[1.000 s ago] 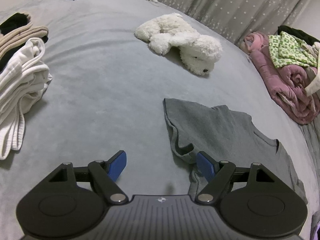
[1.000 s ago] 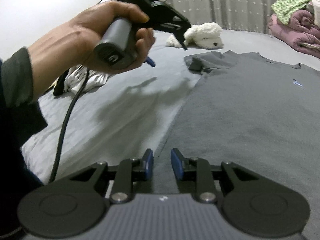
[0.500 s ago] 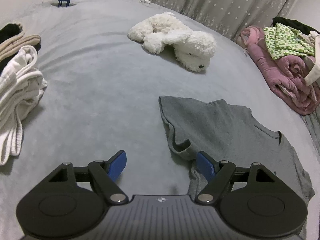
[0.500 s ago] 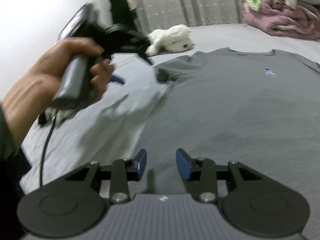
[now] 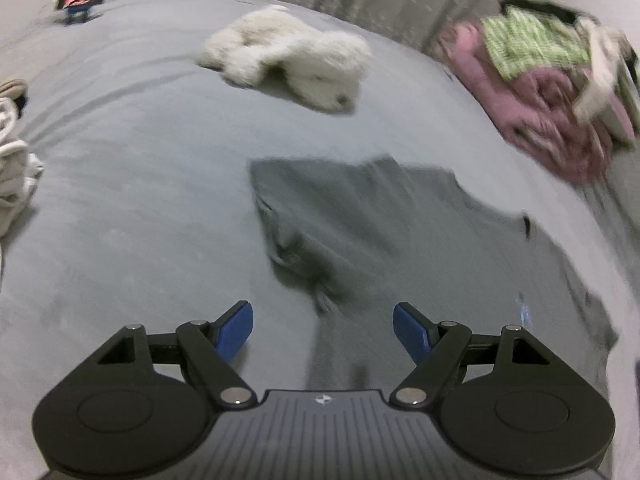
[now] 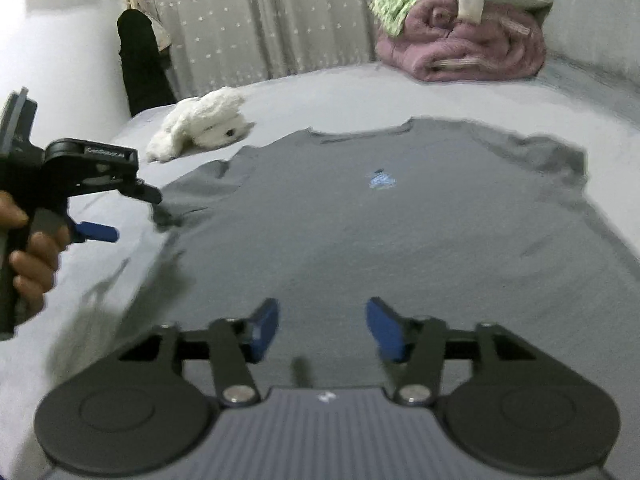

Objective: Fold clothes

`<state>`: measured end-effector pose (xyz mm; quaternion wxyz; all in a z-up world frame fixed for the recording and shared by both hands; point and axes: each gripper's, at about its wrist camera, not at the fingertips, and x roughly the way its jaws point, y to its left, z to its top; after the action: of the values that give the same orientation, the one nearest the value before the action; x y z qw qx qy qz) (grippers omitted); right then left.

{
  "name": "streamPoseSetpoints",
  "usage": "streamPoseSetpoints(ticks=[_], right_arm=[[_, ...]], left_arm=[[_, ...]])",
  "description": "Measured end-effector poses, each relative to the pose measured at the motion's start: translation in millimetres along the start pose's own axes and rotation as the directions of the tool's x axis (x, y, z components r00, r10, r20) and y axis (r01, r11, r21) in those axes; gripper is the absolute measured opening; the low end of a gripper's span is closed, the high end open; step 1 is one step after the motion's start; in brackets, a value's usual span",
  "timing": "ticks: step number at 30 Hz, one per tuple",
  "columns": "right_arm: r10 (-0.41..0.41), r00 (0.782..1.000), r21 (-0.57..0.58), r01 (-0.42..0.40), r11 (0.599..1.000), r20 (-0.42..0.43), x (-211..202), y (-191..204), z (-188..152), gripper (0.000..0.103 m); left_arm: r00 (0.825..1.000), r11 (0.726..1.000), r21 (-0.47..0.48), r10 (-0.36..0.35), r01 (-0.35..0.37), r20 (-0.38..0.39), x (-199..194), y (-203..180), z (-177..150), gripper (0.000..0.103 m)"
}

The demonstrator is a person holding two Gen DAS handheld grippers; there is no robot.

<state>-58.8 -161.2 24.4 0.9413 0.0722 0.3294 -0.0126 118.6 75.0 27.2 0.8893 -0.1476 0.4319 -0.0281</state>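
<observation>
Progress: I judge the folding of this garment as not yet begun. The grey T-shirt (image 6: pixel 360 232) lies spread face up on the grey bed cover (image 5: pixel 132 184), neckline toward the top of the right wrist frame, and no fold has been laid in it. All folds are outstanding.

Tool state: my right gripper (image 6: pixel 323 328), at the bottom centre of its frame, hangs over the lower body of the shirt. Its jaws have just been opening and now stand about half apart, with nothing between the blue pads. My left gripper (image 5: pixel 323 330) stands wide open and empty over the shirt's edge, near the sleeve.

Condition of the garment: the body is mostly flat, with a small pale blue emblem (image 6: pixel 380 180) on the chest. The sleeve (image 5: pixel 296 216) at centre of the left wrist frame is rumpled, its lower edge curled under. The opposite sleeve, at the right of the right wrist frame, lies flatter. The hem is hidden behind my tool.

Other clothing: a pink and green pile (image 6: pixel 460 40) at upper right, and white items (image 5: pixel 14 168) at the left edge of the left wrist frame.
</observation>
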Motion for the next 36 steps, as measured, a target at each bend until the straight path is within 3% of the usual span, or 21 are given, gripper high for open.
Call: streamPoseSetpoints(ticks=[3, 5, 10, 12, 17, 23, 31, 36], right_arm=[[-0.125, 0.992, 0.055, 0.124, 0.991, 0.003, 8, -32, 10, 0.054], [-0.163, 0.987, 0.101, 0.162, 0.982, -0.002, 10, -57, 16, 0.054], [-0.211, 0.977, 0.155, 0.212, 0.965, -0.023, 10, -92, 21, 0.054], [-0.183, 0.983, 0.168, 0.186, 0.968, -0.030, 10, -89, 18, 0.054], [-0.100, 0.995, 0.035, 0.101, 0.994, -0.024, 14, -45, 5, 0.056], [0.012, 0.998, 0.004, -0.012, 1.000, -0.055, 12, -2, -2, 0.056], [0.024, 0.998, -0.055, -0.027, 0.998, -0.064, 17, 31, -5, 0.062], [-0.003, 0.999, -0.044, 0.001, 0.999, -0.055, 18, 24, -2, 0.074]], left_arm=[[1.000, 0.995, 0.099, 0.010, -0.009, -0.015, 2, -24, -13, 0.077], [1.000, 0.987, 0.159, 0.010, -0.009, -0.011, 2, -38, -18, 0.077], [0.999, 0.989, 0.144, 0.021, -0.015, -0.037, 8, -39, -21, 0.077], [0.999, 0.989, 0.147, 0.028, -0.022, -0.038, 9, -38, -22, 0.077], [0.999, 0.996, 0.084, 0.038, -0.037, -0.006, 5, -21, -12, 0.077], [0.996, 0.995, 0.040, 0.086, -0.087, 0.009, 5, -1, -4, 0.077], [0.996, 0.995, 0.054, 0.083, -0.085, 0.032, 2, -2, 1, 0.077], [0.995, 0.993, 0.080, 0.079, -0.083, 0.053, -2, -7, 0, 0.077]])
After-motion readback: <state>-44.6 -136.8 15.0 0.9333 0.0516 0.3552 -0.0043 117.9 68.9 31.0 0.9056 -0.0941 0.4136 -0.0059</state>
